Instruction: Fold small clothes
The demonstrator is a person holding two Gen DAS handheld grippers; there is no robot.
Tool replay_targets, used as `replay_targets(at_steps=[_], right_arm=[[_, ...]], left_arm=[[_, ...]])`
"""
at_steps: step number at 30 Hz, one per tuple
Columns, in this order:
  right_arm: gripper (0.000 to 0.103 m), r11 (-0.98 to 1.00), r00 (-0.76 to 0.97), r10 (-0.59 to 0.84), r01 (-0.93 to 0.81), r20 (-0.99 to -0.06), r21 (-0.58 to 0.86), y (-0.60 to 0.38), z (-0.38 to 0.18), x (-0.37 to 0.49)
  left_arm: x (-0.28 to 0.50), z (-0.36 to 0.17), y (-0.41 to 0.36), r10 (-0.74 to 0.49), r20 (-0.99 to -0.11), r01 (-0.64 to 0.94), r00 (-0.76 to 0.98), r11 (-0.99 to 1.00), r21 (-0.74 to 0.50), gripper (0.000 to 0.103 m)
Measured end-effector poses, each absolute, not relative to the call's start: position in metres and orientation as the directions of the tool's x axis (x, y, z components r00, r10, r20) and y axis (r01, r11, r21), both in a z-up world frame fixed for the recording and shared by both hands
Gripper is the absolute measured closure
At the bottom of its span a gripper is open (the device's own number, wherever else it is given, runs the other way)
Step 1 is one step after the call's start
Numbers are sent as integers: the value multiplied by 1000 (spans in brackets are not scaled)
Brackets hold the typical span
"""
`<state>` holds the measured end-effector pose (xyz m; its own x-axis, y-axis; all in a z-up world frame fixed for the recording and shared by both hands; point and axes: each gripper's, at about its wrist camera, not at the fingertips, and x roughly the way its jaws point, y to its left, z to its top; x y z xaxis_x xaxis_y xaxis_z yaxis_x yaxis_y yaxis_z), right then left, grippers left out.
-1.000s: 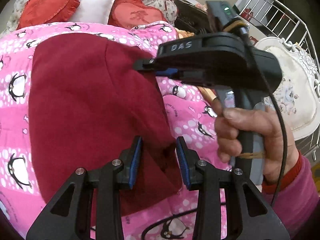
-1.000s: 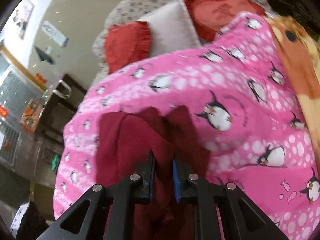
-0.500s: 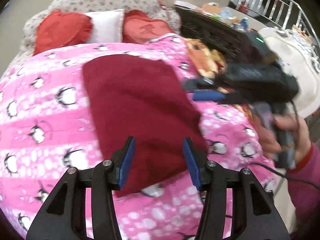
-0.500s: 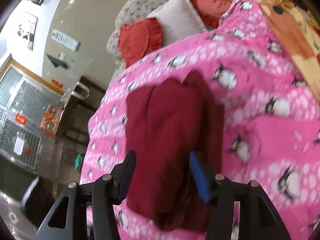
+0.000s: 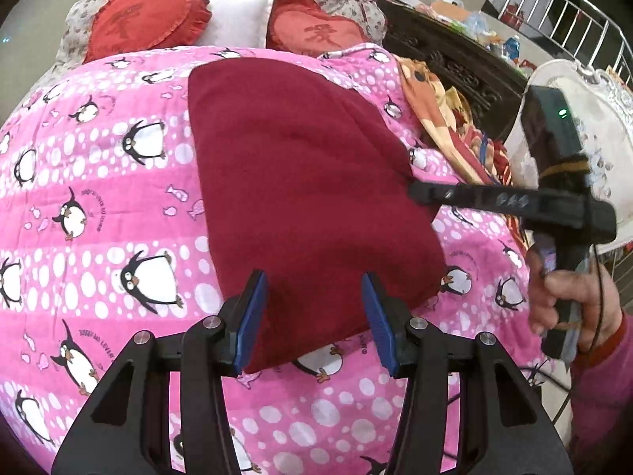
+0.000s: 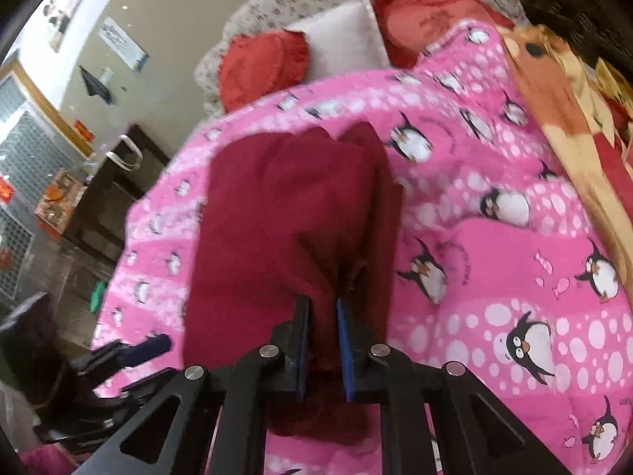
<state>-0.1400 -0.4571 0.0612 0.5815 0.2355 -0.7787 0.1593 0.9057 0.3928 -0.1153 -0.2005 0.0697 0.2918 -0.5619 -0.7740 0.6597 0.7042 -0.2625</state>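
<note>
A dark red garment [image 5: 300, 182] lies folded on the pink penguin blanket [image 5: 99, 198]. My left gripper [image 5: 312, 316] is open over the garment's near edge, and its pads press on nothing. At the garment's right edge sits my right gripper [image 5: 413, 192], held by a person's hand [image 5: 569, 297]. In the right wrist view my right gripper [image 6: 322, 340] has its jaws closing, with a raised fold of the red garment [image 6: 277, 213] pinched between the blue pads. The left gripper [image 6: 130, 352] shows at the lower left of that view.
Two red heart cushions [image 5: 138, 19] and a white pillow [image 5: 237, 16] lie at the head of the bed. An orange blanket [image 5: 435, 111] runs along the right side, beside dark wooden furniture [image 5: 455, 59], a white chair [image 5: 593, 118] and a metal rail [image 5: 573, 12].
My left gripper let go of the garment, opened and drew back. My right gripper opened, shifted, then closed on the garment's edge. The garment now lies flatter.
</note>
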Motion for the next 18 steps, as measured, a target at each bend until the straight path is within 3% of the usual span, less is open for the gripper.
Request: replay_targets(at_steps=[10, 11, 14, 18], right_arm=[[87, 911, 636, 210, 148, -742, 384, -449, 101, -162], [85, 917, 648, 203, 136, -734, 374, -444, 108, -161], [63, 923, 676, 222, 85, -703, 374, -432, 121, -152], [61, 942, 657, 209, 62, -724, 329, -416, 109, -130]], left_arm=[[-111, 75, -215, -512, -774, 649, 373, 740, -177, 54], [-110, 76, -215, -509, -771, 642, 382, 746, -175, 54], [-102, 79, -215, -499, -762, 613, 413, 771, -173, 54], [-91, 77, -218, -462, -766, 584, 446, 799, -142, 54]])
